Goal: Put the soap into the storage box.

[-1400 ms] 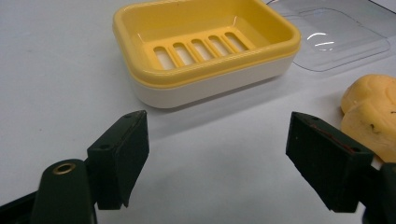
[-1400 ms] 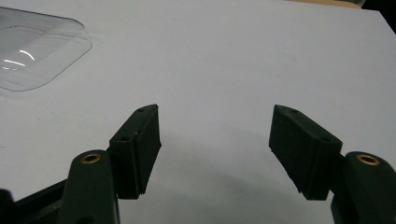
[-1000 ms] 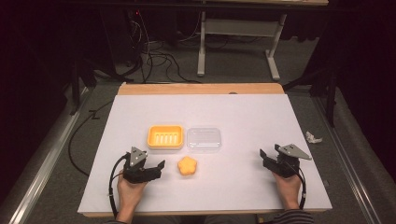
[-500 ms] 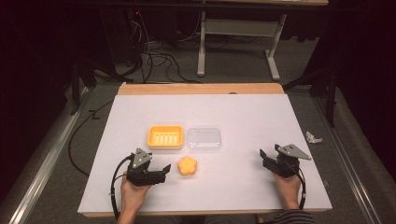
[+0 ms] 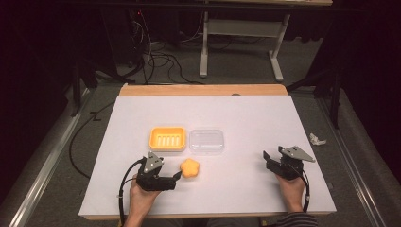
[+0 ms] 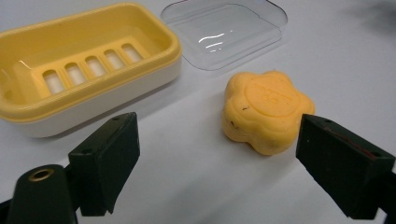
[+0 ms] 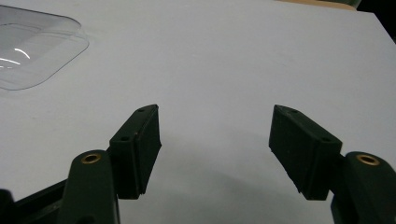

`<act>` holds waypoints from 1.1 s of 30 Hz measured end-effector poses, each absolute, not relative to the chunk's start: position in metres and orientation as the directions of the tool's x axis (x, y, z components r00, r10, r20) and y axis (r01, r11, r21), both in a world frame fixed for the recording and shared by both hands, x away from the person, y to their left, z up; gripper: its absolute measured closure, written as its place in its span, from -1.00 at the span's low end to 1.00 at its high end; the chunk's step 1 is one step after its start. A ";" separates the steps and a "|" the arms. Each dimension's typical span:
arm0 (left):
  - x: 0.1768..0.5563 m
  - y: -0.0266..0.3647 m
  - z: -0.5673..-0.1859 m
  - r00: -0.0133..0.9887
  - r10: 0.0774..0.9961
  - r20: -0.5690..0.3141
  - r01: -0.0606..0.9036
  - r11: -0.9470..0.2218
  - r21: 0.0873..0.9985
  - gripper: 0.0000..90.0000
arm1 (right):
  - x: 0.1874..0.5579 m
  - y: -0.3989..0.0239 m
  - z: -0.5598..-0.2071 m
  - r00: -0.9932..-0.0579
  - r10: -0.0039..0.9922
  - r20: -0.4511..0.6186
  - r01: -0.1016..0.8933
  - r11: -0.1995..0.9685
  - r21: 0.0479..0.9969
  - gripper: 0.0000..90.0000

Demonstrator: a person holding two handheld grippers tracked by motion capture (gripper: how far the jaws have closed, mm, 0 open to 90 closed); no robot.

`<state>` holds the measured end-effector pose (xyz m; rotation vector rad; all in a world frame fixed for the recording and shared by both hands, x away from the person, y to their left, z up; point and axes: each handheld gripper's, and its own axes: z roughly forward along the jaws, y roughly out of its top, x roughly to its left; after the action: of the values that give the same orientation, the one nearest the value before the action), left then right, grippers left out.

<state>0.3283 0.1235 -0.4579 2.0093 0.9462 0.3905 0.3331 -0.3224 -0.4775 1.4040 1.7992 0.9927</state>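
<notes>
- Where the white table meets the near edge, the person's left hand comes in and holds the left gripper low over the surface at the near left, pointing right.
- Left gripper state: released. In the left gripper view the two black jaws stand wide apart with bare table between them and grasp nothing.
- An orange flower-shaped soap lies flat on the table just ahead of the left gripper. It sits close to the right-hand jaw in that view, and whether they touch cannot be told. In the high view it lies just right of the jaw tips and near of the two dishes.
- A yellow soap dish rests on the table, far of the left gripper. Its inner tray has a row of slots, and it holds nothing.
- A clear plastic lid lies flat just right of the yellow soap dish. The two stand side by side; whether their rims touch cannot be told.
- At the near right, the person's right hand holds the right gripper, well apart from the soap and the dishes, pointing left and far.
- Right gripper state: released. In the right gripper view its jaws are spread over bare table, with a corner of the lid at the far left.
- A small crumpled white scrap lies on the floor beyond the table's right edge.
</notes>
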 end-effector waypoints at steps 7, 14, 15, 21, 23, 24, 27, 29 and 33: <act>0.328 0.112 -0.459 0.681 0.730 -0.061 0.466 -0.368 0.805 -0.69 | 0.333 -0.322 -0.478 -0.223 0.974 -0.037 0.490 0.144 0.860 -0.24; 0.329 0.103 -0.459 0.698 0.714 -0.057 0.459 -0.384 0.801 -0.70 | 0.333 -0.322 -0.477 -0.222 0.974 -0.038 0.489 0.145 0.860 -0.24; 0.329 0.102 -0.459 0.699 0.712 -0.057 0.458 -0.386 0.800 -0.70 | 0.333 -0.322 -0.477 -0.222 0.974 -0.038 0.489 0.145 0.860 -0.24; 0.332 0.095 -0.461 0.711 0.701 -0.056 0.456 -0.399 0.795 -0.71 | 0.333 -0.322 -0.477 -0.221 0.974 -0.042 0.489 0.148 0.860 -0.24; 0.334 0.092 -0.462 0.717 0.695 -0.051 0.456 -0.413 0.788 -0.71 | 0.333 -0.321 -0.478 -0.222 0.974 -0.051 0.489 0.157 0.858 -0.24; 0.335 0.088 -0.461 0.724 0.688 -0.043 0.452 -0.427 0.783 -0.71 | 0.333 -0.321 -0.478 -0.221 0.974 -0.051 0.490 0.156 0.858 -0.24; 0.336 0.084 -0.461 0.732 0.681 -0.031 0.445 -0.443 0.778 -0.71 | 0.333 -0.321 -0.478 -0.220 0.974 -0.049 0.489 0.153 0.859 -0.24; 0.338 0.080 -0.462 0.738 0.674 -0.026 0.442 -0.454 0.774 -0.71 | 0.333 -0.321 -0.478 -0.217 0.975 -0.045 0.490 0.148 0.859 -0.24; 0.343 0.075 -0.464 0.747 0.664 -0.025 0.442 -0.468 0.765 -0.72 | 0.333 -0.321 -0.478 -0.217 0.975 -0.043 0.491 0.147 0.859 -0.24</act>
<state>0.3427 0.0747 -0.4643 2.1403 0.8284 0.3530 0.3331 -0.3211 -0.4776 1.4045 1.7954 0.9808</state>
